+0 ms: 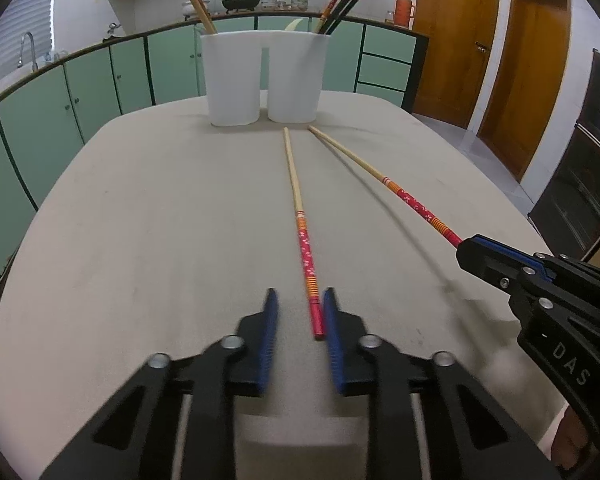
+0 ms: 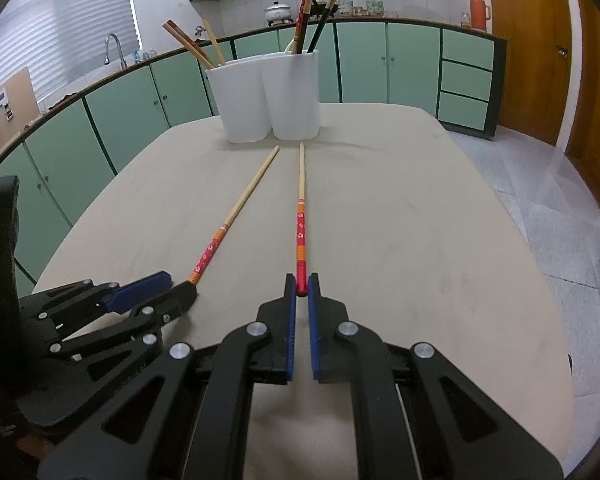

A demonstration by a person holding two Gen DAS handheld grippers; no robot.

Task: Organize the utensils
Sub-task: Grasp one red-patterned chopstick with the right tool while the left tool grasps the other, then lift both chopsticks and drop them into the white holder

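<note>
Two red-handled bamboo chopsticks lie on the beige table, tips toward a white two-cup holder [image 1: 264,76]. My left gripper [image 1: 300,300] is open around the red end of the left chopstick [image 1: 296,196], which rests against its right pad. My right gripper [image 2: 301,280] is shut on the red end of the right chopstick [image 2: 301,208]. That chopstick also shows in the left wrist view [image 1: 380,176], and the left chopstick shows in the right wrist view [image 2: 240,208]. The holder [image 2: 272,96] holds brown chopsticks in its left cup and dark and red ones in its right cup.
The table [image 1: 160,220] has rounded edges, with green cabinets [image 1: 80,92] behind and to the left. Wooden doors [image 1: 520,60] and tiled floor [image 2: 540,200] are to the right. A dark cabinet [image 1: 592,160] stands at the far right.
</note>
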